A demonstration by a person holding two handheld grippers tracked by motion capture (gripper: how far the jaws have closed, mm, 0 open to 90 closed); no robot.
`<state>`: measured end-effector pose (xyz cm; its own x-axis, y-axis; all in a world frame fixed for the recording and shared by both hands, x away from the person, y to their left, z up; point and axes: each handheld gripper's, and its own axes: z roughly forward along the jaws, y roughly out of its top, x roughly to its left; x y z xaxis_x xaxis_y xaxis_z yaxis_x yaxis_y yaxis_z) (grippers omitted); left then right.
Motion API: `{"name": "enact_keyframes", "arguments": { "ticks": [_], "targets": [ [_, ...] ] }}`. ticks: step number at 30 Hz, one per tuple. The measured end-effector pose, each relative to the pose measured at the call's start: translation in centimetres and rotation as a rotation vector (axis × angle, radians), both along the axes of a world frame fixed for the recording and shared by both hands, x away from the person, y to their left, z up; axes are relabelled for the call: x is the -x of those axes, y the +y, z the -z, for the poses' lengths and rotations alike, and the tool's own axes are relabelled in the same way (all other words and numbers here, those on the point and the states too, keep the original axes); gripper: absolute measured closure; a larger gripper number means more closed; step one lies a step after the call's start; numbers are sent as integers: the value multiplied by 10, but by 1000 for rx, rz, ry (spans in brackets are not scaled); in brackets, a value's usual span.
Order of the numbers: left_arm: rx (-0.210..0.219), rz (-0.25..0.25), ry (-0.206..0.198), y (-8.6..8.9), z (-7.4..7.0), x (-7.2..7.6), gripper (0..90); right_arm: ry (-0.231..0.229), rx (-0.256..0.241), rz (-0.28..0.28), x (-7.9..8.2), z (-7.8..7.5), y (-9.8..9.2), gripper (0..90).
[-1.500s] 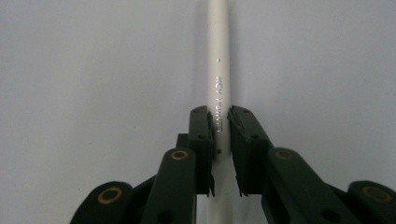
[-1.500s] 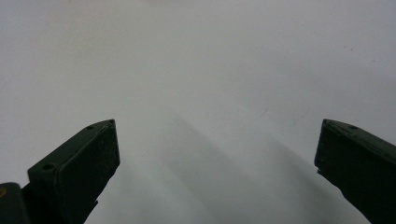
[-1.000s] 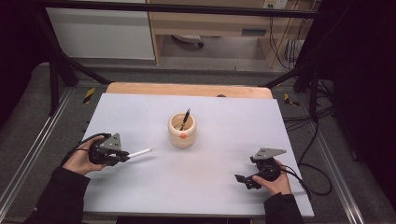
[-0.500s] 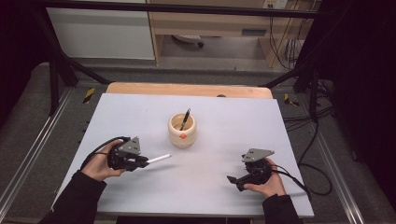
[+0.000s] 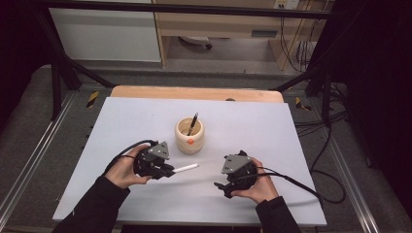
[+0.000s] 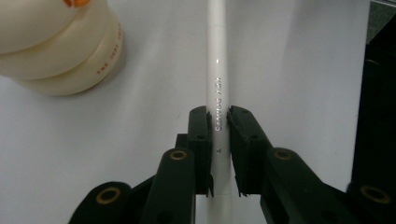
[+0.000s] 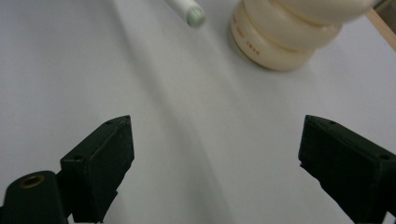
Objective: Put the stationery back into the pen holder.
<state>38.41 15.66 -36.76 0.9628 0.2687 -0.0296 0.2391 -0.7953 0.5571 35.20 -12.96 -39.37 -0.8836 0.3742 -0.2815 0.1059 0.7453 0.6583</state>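
Nearest the person, the right gripper sits low on the white table, at about five o'clock from the cup, held in the right hand. In its own view its jaws stand wide apart with bare tabletop between them. A black cable trails off from it toward three o'clock.

A little farther in, at about eight o'clock from the cup, the left hand holds the left gripper. Its jaws are clamped on a white pen, which sticks out ahead of them toward the right gripper; faint lettering runs along the barrel. The pen's free end shows in the right gripper view just beside the cup's base.

Beyond both, near the table's middle, stands the cream pen cup with an orange mark on its front. A black pen leans inside it, tip up toward one o'clock. Behind the white surface, a strip of wooden tabletop runs along the far edge.
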Motion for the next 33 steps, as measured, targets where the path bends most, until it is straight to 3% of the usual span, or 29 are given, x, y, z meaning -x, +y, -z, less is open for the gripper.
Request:
{"name": "enact_keyframes", "arguments": {
  "ticks": [7,16,21,27,31,33],
  "targets": [
    [-61,19,35,-24,-3,2,786,-88,69,-117,1,-6,25,257],
    [-81,-2,65,-50,-6,3,786,-194,189,-260,4,-4,46,487],
    [-89,-5,86,-56,-5,1,786,-257,234,-323,5,-1,53,609],
    [-77,-23,106,-59,-5,0,786,-301,263,-415,8,2,59,760],
    [-72,-23,103,-58,-4,1,785,-315,285,-447,9,4,61,785],
    [-46,-23,95,-56,-3,1,784,-319,286,-444,9,4,60,787]
  ]
}}
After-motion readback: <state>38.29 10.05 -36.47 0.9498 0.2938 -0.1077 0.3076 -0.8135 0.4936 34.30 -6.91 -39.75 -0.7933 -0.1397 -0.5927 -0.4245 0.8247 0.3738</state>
